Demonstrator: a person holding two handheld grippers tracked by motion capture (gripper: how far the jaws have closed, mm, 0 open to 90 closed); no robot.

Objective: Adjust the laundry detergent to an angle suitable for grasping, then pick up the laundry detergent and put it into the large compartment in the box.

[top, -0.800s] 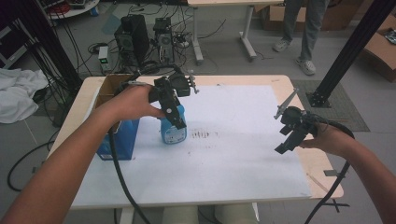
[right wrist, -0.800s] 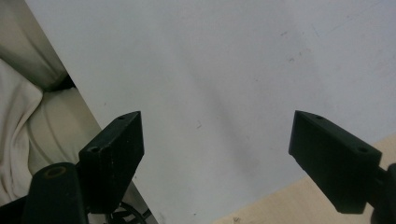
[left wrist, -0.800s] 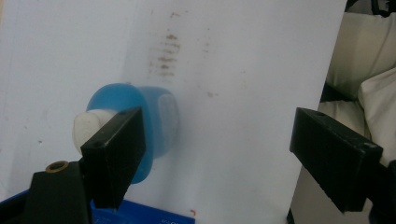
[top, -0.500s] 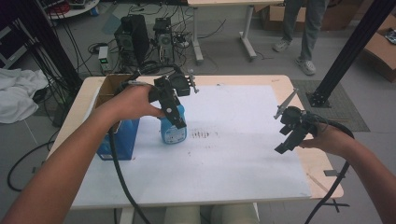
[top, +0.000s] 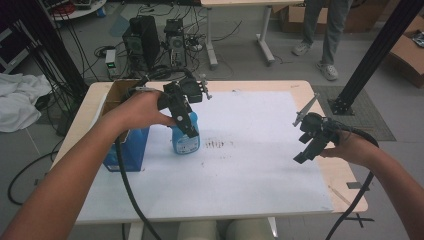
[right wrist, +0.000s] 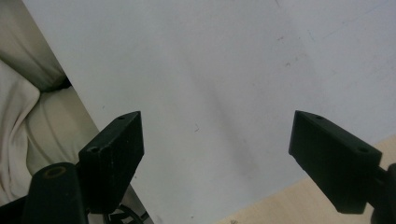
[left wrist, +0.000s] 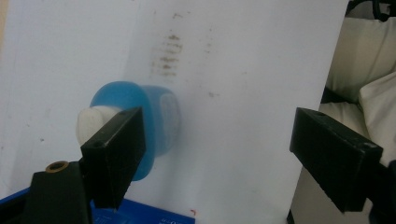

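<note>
A: Left fingers (left wrist: pixel 112 158) first. What do they have?

B: Nothing. They stand wide apart over the blue bottle (top: pixel 186 134), one pad just past its white cap (left wrist: pixel 91 127), the other well off to the far side. No pad touches it. My left gripper (left wrist: pixel 224 158) hangs above the bottle and looks down on its top.

A: And the right?

B: Right fingers (right wrist: pixel 116 154) also spread wide, empty. My right gripper (top: pixel 314 141) hovers well away from the bottle, near the edge of the white sheet (top: pixel 260 165) on the bench (top: pixel 345 190).

A: Where does the bottle sit?

B: Upright on the white sheet. The blue box (top: pixel 127 150) is just beside it, on my left hand's side. Brown smudges (top: pixel 217 145) on the sheet lie just beside the bottle on the other side.

A: The step in hand, as you read it?

B: Taking the bottle from above, I judge. To do it well: shift the left gripper so the bottle's neck lies midway between the fingers, since it is off to one side now. Come down straight, keep the near pad from knocking the cap, and close on the neck or shoulder, not the rounded body. Mind the blue box; it crowds that side. Keep the right gripper back unless the bottle tips.
</note>
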